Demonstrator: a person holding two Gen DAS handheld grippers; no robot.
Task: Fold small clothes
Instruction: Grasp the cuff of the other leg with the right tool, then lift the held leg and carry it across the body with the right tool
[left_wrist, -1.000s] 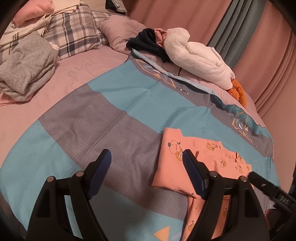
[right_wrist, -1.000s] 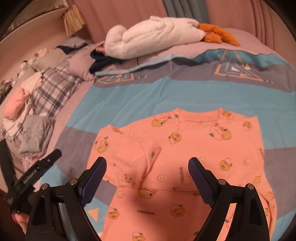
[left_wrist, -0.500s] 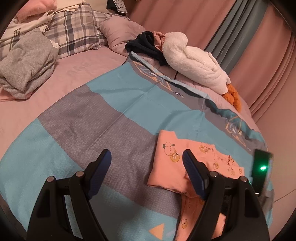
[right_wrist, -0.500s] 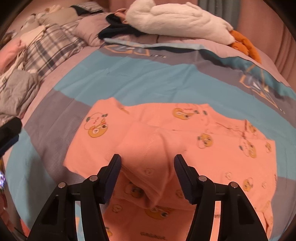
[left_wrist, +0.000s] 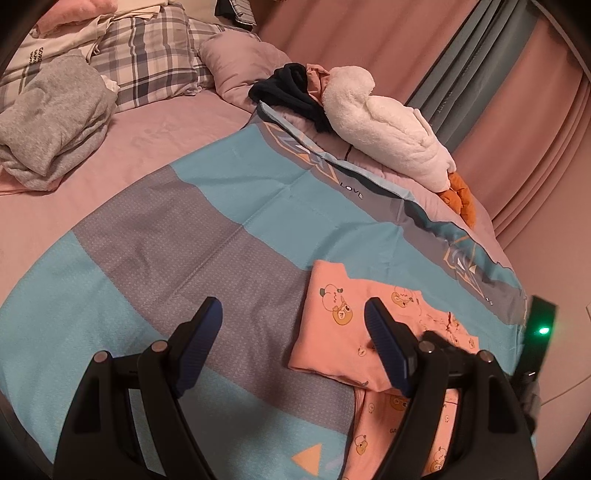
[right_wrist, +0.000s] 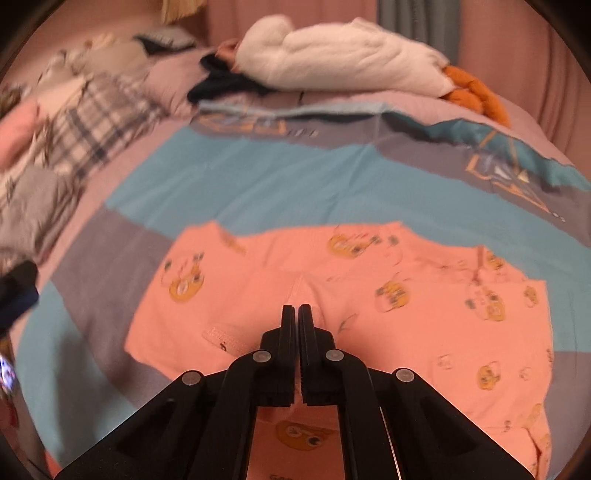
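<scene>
Salmon-pink cotton printed with cartoon bears, the child's top (right_wrist: 369, 295) lies flat on the striped blue-and-grey bedspread (left_wrist: 229, 206), toward the near edge of the bed, with one sleeve already folded across its body. Such jersey looks light and limp: it should slide easily over the cover, drape from any single hold, and crease wherever it is pinched. A hemmed edge, such as the sleeve cuff, would probably give the surest purchase, since the stitching stiffens it slightly.

The right gripper (right_wrist: 296, 314) has its jaws pressed together at the sleeve's fold; a pucker of fabric rises just ahead of the tips, so it appears to be pinching the sleeve, though blur makes the bite hard to confirm. The left gripper (left_wrist: 293, 332) hovers with jaws spread wide, over the bedspread just beside the top's left edge, holding nothing.

Around the work area the bed is soft and yielding, so pressing down will not give a crisp fold. A white plush goose (left_wrist: 384, 122) lies along the far side by dark clothing, a plaid pillow (left_wrist: 147, 59) and a folded grey sweatshirt (left_wrist: 51, 118) sit at the head, and pink curtains (left_wrist: 532, 122) close off the room behind.
</scene>
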